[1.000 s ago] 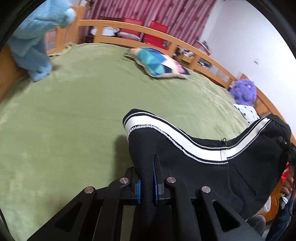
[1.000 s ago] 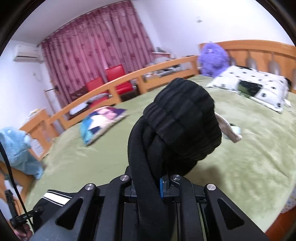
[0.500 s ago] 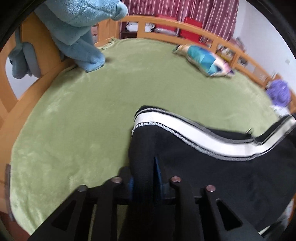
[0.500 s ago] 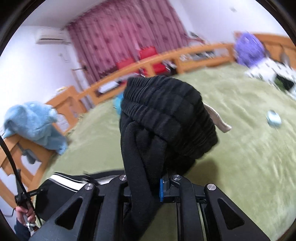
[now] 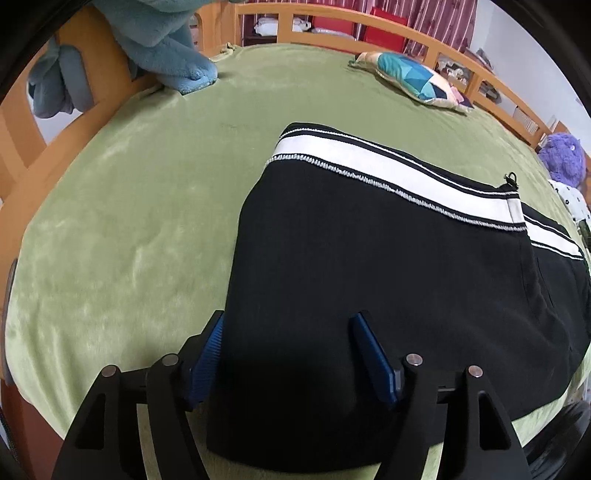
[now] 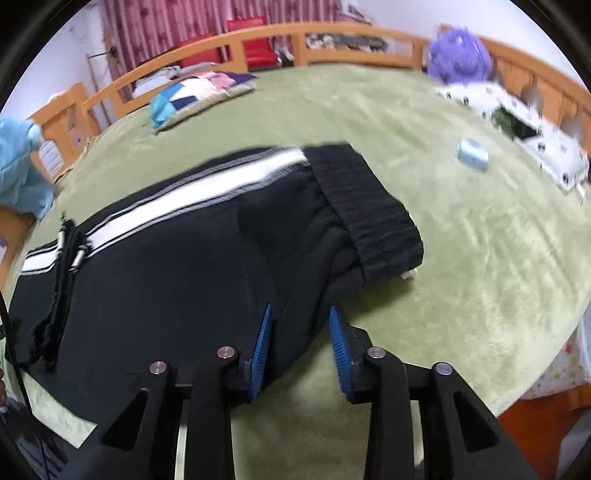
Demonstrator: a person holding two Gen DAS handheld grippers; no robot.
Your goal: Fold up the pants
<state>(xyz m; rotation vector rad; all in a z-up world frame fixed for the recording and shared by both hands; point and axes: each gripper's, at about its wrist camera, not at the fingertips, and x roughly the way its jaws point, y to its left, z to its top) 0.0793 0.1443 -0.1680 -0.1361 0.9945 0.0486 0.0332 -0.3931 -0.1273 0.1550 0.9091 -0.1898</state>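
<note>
Left tongs point(image 5: 288, 354) opening, jaws wide, black fabric between the blue pads point(image 5: 207, 354) but not pinched. Right tongs point(image 6: 301, 343) opening too, narrower gap, fabric edge between the pads, not pressed. Pants point(image 5: 388, 277) lie folded flat on green bed point(image 5: 129, 203), white side stripe point(image 6: 177, 218) up, ribbed cuff point(image 6: 369, 206) on top. Patchwork pillow point(image 5: 413, 79) well beyond.

The pants point(image 5: 388, 280) are matt black knit cloth with a smooth white woven stripe; the bed cover point(image 5: 129, 206) is plush green fleece — faintly sheeny. Bed rail point(image 5: 402, 35): varnished wood. Each tool point(image 5: 288, 354) is matt black plastic — ribbed blue pads point(image 6: 337, 343).
</note>
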